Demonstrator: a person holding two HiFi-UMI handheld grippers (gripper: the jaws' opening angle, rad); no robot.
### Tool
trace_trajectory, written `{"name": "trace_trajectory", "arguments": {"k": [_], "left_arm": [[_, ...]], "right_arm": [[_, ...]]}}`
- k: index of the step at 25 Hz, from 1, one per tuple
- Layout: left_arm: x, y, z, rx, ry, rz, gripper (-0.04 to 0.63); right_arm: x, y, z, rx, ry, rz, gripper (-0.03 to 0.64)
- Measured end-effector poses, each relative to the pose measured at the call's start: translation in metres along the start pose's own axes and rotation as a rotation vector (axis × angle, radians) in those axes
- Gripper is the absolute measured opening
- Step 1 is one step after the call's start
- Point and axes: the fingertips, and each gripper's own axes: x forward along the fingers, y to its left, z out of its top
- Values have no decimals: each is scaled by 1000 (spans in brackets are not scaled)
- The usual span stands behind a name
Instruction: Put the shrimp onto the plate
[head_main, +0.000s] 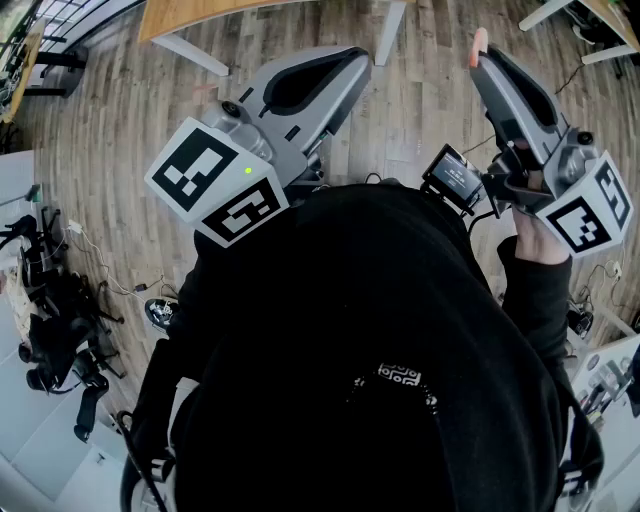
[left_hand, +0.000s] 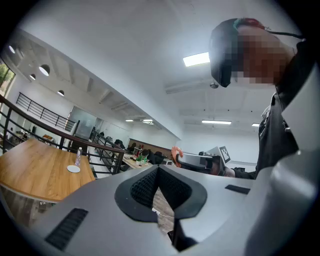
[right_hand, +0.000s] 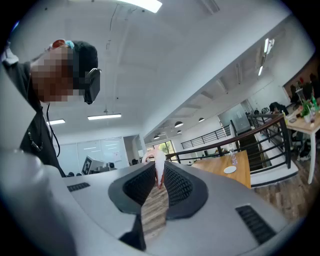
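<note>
Now the right gripper pinches the shrimp at the very tips of its jaws, up in the air above the wood floor. The left gripper is squeezed closed with nothing in it. A white plate sits far off on a wooden table. I think a bump or a loose squeeze could drop the shrimp on the floor.

Head view sits above the person's torso, facing steeply down at the wood floor, left claw and right claw close below; each claw view rides just behind its own jaws, facing level across the room; both share the wooden desk and the person.
</note>
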Motion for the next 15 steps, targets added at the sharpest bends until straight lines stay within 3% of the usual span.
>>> {"name": "trace_trajectory", "arguments": {"k": [3,10,15], "left_arm": [[3,-5,3,16,-2,-3,3],[13,-2,1,-11,-5,27,3],[27,-6,-6,3,18,31,3]], "right_arm": [[-7,-4,7,-32,-1,-16,67],[-26,-24,5,40,-28,-33,67],[-38,-36,4,29,-25,-59,67]]}}
